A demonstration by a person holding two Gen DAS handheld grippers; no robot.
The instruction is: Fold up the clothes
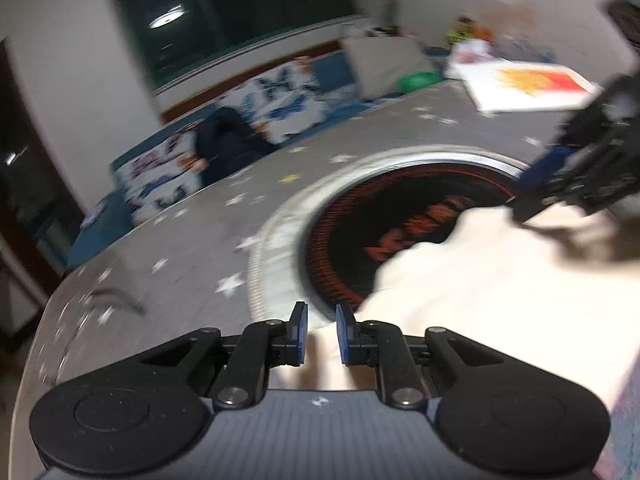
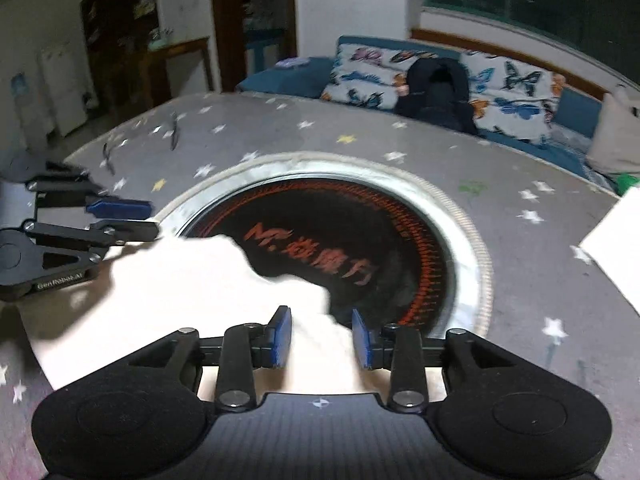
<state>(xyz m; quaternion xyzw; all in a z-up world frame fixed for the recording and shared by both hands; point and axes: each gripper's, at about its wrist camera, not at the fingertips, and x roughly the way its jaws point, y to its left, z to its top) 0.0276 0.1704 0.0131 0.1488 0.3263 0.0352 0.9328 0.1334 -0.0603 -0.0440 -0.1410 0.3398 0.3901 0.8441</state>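
The cream garment [image 2: 192, 276] looks soft and limp — pinch its edges; your left gripper [image 1: 322, 334] and right gripper [image 2: 322, 340] stand part-open, gripping nothing.

Ahead of my left gripper [image 1: 322, 334] the whole room smeared with motion, so the lettering on the black disc [image 1: 360, 236] could not be read. The cream garment [image 2: 192, 280] covered the disc's near side and ran under my right gripper [image 2: 322, 338], its lower part hidden. Left of it, the picture's edge cut off my other gripper's body.
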